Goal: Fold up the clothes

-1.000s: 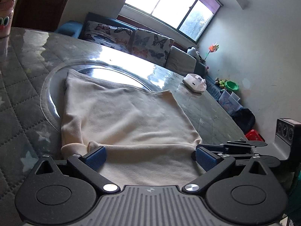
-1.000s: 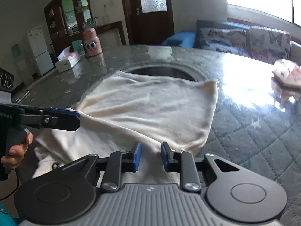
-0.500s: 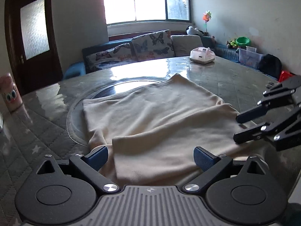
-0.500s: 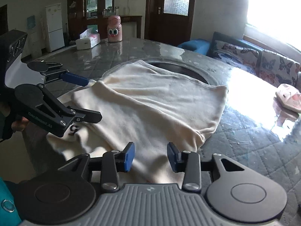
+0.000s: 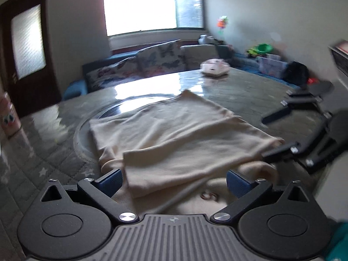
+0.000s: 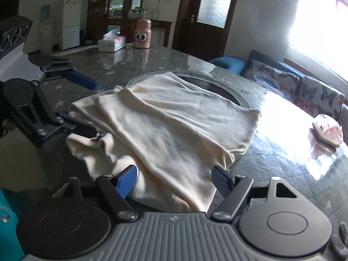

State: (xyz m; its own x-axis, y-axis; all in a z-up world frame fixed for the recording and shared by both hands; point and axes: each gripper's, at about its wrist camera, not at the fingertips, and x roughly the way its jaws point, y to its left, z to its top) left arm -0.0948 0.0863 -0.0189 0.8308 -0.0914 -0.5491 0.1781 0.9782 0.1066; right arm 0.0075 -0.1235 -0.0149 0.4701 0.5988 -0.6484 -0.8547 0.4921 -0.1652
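A cream garment (image 5: 174, 139) lies folded over itself on the grey quilted table (image 5: 43, 152), partly over a round glass inset. It also shows in the right wrist view (image 6: 174, 130). My left gripper (image 5: 174, 181) is open and empty, its blue fingertips on either side of the garment's near edge. My right gripper (image 6: 175, 178) is open and empty at the garment's near edge. Each gripper shows in the other's view: the right one (image 5: 280, 134) at the garment's right side, the left one (image 6: 84, 106) at its left side.
A pink item (image 5: 215, 67) lies at the far side of the table. A tissue box (image 6: 111, 43) and a pink bottle with eyes (image 6: 142, 34) stand at the far end. A sofa with butterfly cushions (image 5: 141, 65) is behind the table.
My right gripper has opened wider and let go of the garment. Both grippers have drawn back from the cloth, which now lies with a folded layer on top.
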